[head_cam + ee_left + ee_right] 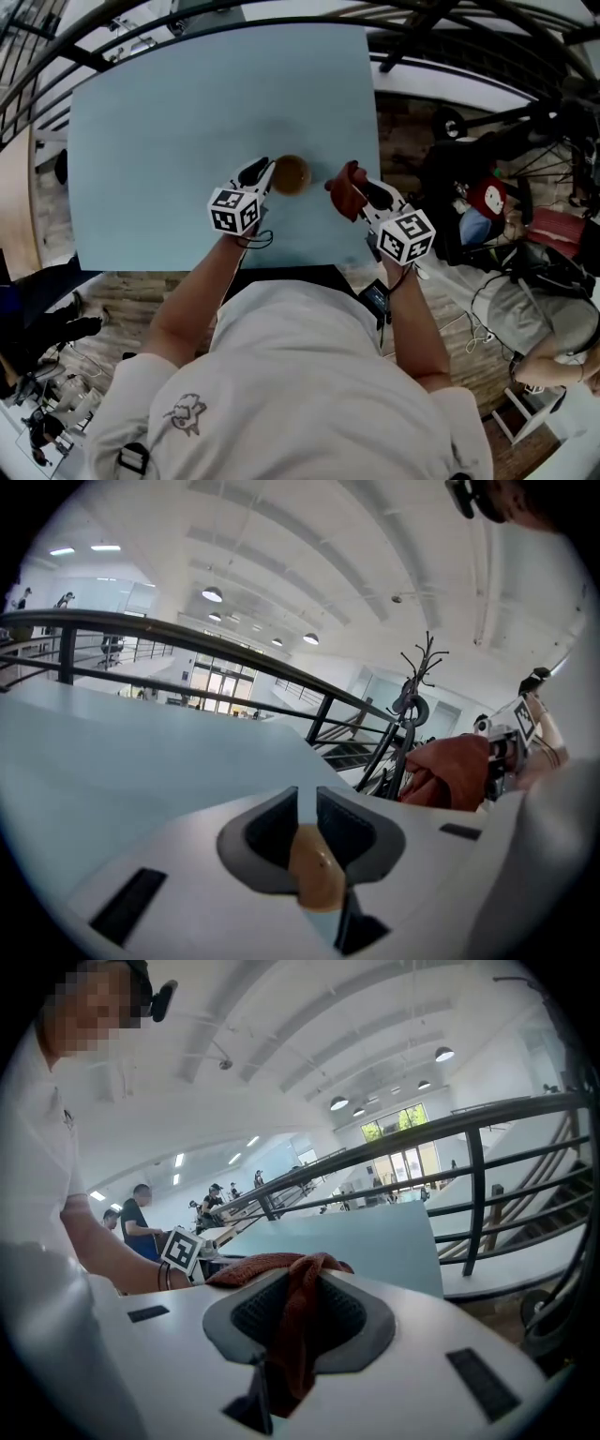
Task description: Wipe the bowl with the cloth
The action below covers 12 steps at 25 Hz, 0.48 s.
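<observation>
A small brown wooden bowl [292, 174] hangs just above the pale blue table [187, 112], near its front edge. My left gripper [267, 173] is shut on the bowl's left rim. In the left gripper view the bowl's rim [317, 878] sits pinched between the dark pads. A rust-red cloth [345, 192] is bunched in my right gripper [361, 194], just right of the bowl and apart from it. In the right gripper view the cloth [295, 1326] drapes over and down between the closed jaws. The cloth [450, 771] also shows at the right of the left gripper view.
A black metal railing [441, 28] curves round the table's far and right sides. Bags, cables and stands [506, 216] crowd the floor on the right. More gear [47, 412] lies on the floor at the lower left. Several people [141, 1213] stand far off.
</observation>
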Tool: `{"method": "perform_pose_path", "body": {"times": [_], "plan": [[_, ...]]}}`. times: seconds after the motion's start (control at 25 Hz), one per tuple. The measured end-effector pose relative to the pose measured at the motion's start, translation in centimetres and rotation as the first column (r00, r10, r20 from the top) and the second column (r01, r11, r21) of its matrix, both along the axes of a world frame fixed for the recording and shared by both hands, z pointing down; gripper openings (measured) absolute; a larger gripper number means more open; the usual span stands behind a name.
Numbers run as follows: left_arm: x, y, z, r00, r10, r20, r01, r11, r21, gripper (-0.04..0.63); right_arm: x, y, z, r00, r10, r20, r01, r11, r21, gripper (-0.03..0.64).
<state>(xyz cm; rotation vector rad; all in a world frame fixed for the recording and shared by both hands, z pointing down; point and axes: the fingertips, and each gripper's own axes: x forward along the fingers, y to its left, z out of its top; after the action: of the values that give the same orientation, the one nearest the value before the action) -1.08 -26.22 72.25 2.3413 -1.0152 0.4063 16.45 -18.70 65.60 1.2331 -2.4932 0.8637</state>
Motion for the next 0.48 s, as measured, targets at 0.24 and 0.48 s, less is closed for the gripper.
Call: {"method": "perform_pose_path", "body": {"times": [0.24,0.48], "plan": [[1.8,2.3,-9.4,0.999,0.021,-0.038,-0.015,0.987,0.161,0.014,0.9,1.0,-3.7,0.999,-0.039,0.017,0.037,0.993,0.108,0.086],[1.4,6.0,-16.9,0.999,0.021,-0.030,-0.013,0.972,0.233,0.014,0.0,2.0,-7.3,0.996,-0.084,0.031,0.077,0.981,0.176,0.086]]}}
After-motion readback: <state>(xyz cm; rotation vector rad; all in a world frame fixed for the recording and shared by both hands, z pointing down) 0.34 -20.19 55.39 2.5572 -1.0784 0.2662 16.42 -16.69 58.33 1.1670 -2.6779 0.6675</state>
